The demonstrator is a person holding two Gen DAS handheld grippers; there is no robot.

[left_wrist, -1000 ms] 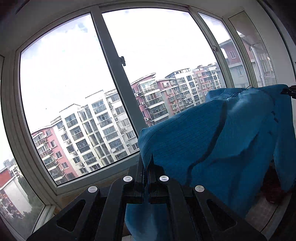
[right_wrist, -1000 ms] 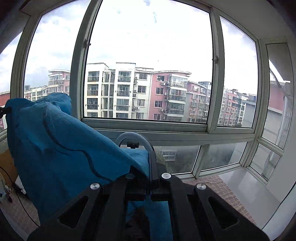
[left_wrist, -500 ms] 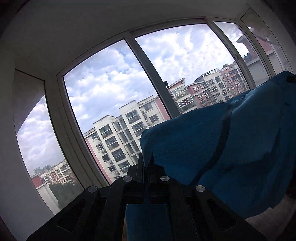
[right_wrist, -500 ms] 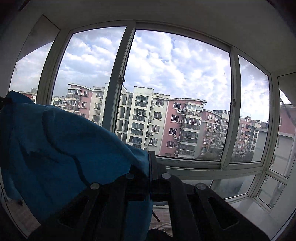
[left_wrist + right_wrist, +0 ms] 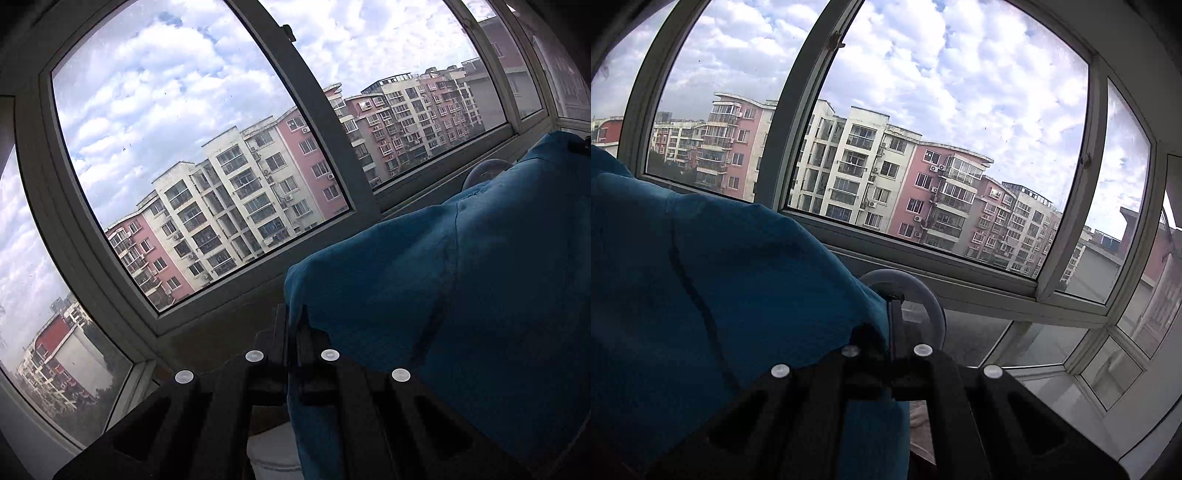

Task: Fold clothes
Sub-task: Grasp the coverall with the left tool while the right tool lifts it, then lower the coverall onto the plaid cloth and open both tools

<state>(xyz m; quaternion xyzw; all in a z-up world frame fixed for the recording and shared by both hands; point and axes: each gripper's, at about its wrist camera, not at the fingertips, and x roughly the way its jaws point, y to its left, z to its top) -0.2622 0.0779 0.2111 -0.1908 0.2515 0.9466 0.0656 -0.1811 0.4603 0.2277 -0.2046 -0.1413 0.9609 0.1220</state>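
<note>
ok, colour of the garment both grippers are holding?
Teal blue garment, with a darker seam line; clearest in the left wrist view.

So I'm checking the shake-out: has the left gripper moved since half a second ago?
Yes. The left gripper, shut on the blue cloth garment, has tipped downward: the grey window frame now fills its view.

The blue garment (image 5: 461, 295) is looking like matt woven cloth with a fine ribbed grain and darker stitched seams. Both tools, left (image 5: 293, 325) and right (image 5: 892, 321), are showing matt black plastic with shiny little screw heads (image 5: 254, 355). Window glass (image 5: 923, 129) is looking glossy.
</note>
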